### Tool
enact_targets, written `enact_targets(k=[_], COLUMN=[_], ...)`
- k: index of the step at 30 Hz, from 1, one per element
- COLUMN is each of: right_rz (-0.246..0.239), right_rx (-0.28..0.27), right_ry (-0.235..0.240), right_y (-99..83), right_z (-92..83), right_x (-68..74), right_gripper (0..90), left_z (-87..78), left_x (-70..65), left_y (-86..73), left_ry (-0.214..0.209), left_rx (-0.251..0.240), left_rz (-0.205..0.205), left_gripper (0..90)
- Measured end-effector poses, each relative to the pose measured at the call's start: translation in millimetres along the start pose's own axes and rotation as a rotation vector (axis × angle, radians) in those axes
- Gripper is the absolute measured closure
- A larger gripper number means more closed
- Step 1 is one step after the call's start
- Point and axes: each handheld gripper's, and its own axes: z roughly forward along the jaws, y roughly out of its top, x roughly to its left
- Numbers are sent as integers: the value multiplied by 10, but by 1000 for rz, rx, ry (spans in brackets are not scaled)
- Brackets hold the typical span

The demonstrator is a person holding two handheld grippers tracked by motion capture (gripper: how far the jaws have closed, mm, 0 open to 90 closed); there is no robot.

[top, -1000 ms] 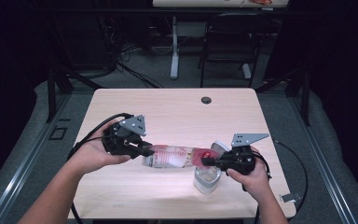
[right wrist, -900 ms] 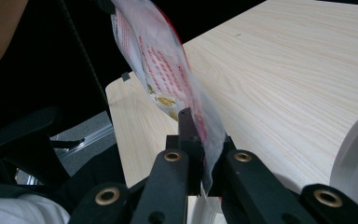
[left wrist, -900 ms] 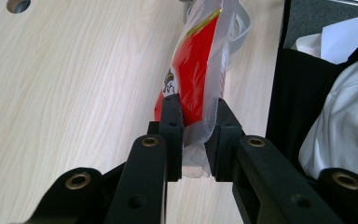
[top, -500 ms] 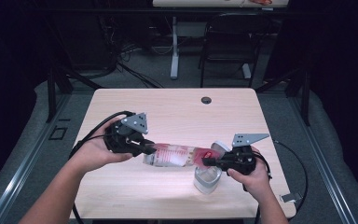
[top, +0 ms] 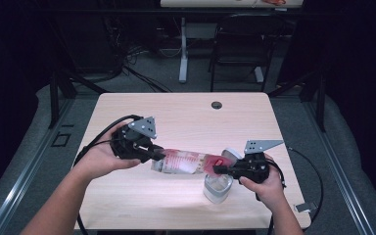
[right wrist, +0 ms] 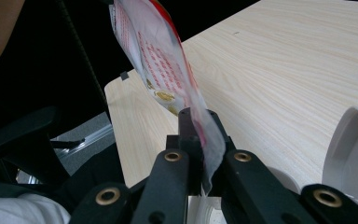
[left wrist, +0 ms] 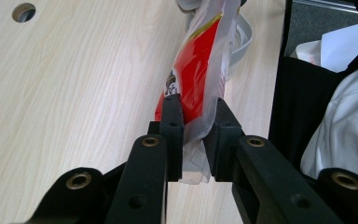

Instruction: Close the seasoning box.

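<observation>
Red-and-clear packet (top: 188, 163), both grippers' fingers (left wrist: 172, 119) pinched on its ends

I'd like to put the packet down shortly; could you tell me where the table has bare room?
The far half of the table, up to the cable hole, is bare, and so is the near-left corner. It is crowded near right, around the white container under the packet.

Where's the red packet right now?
In the high view the red packet stretches across the table's near half, held at each end by the left gripper and right gripper, above the white cup.
</observation>
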Motion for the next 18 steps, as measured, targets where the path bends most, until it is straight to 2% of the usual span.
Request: enact_targets(k=[18], right_rz=[18], right_rx=[-9], right_ry=[-12], right_y=[-22], right_z=[-25], right_x=[-32], right_gripper=[898], left_z=[-3], left_x=[24], left_y=[109], left_ry=[-1], left_rx=[-6], left_rz=[4], left_gripper=[790])
